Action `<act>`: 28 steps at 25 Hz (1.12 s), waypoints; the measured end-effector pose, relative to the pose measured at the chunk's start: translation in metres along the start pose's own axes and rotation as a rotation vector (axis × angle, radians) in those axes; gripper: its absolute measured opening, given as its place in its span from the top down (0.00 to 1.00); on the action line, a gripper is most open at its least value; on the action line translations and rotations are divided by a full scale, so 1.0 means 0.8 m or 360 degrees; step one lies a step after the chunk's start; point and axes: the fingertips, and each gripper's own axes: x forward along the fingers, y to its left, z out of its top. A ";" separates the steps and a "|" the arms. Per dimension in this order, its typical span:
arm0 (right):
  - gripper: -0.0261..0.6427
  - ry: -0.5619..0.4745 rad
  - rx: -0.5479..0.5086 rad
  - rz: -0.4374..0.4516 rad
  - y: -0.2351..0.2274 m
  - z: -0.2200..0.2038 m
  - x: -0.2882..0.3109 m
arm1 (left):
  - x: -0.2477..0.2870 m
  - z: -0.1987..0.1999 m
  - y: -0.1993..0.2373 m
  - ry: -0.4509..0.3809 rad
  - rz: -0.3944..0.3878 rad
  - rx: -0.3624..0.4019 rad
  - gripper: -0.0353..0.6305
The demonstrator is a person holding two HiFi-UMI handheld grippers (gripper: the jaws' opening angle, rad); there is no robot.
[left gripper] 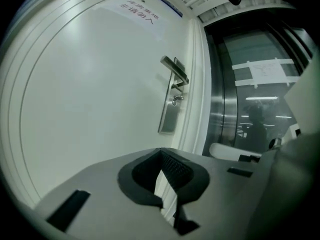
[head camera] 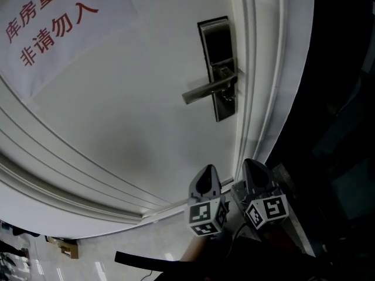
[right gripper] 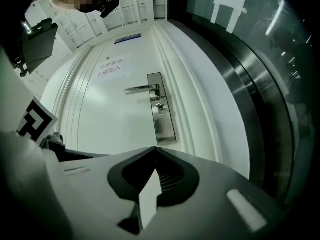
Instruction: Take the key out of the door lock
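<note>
Small silver key [right gripper: 160,107] juts from the white door's [right gripper: 110,124] steel lock plate [right gripper: 164,126], well ahead of the left tool [head camera: 207,168] and seemingly nearer right tool [head camera: 252,163], both closed, empty.

A white paper sign [head camera: 53,22] is fixed to the upper part of the door [head camera: 146,98], and two lines of red Chinese characters are printed on it. The lower line is read as 非请勿入. The upper line is cut off by the picture's edge; 库房重 is read, with a fourth character only partly shown. A blue plate [right gripper: 127,39] is seen above the door, its print too small to be read. The print on a sheet [left gripper: 267,71] taped to the glass panel [left gripper: 250,114] cannot be read either.
</note>
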 end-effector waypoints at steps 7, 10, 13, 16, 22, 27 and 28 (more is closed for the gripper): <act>0.96 -0.0035 -0.0249 0.0039 0.025 0.008 0.061 | 0.027 0.027 0.041 -0.0052 0.0023 0.0016 0.95; 0.96 -0.0054 -0.0277 0.0050 0.034 0.006 0.082 | 0.036 0.030 0.060 -0.0061 0.0032 0.0010 0.95; 0.96 -0.0049 -0.0286 0.0075 0.043 0.000 0.100 | 0.043 0.033 0.076 -0.0090 0.0038 -0.0005 0.95; 0.96 -0.0044 -0.0279 0.0085 0.048 -0.007 0.111 | 0.045 0.031 0.086 -0.0083 0.0048 -0.0005 0.95; 0.96 -0.0027 -0.0348 0.0156 0.053 -0.005 0.123 | 0.053 0.031 0.096 -0.0073 0.0107 -0.0025 0.95; 0.96 -0.0041 -0.0482 0.0226 0.044 0.020 0.130 | 0.059 0.050 0.084 -0.0120 0.0108 0.0005 0.95; 0.96 -0.0059 -0.0504 0.0229 0.042 0.027 0.130 | 0.058 0.055 0.085 -0.0132 0.0122 0.0002 0.95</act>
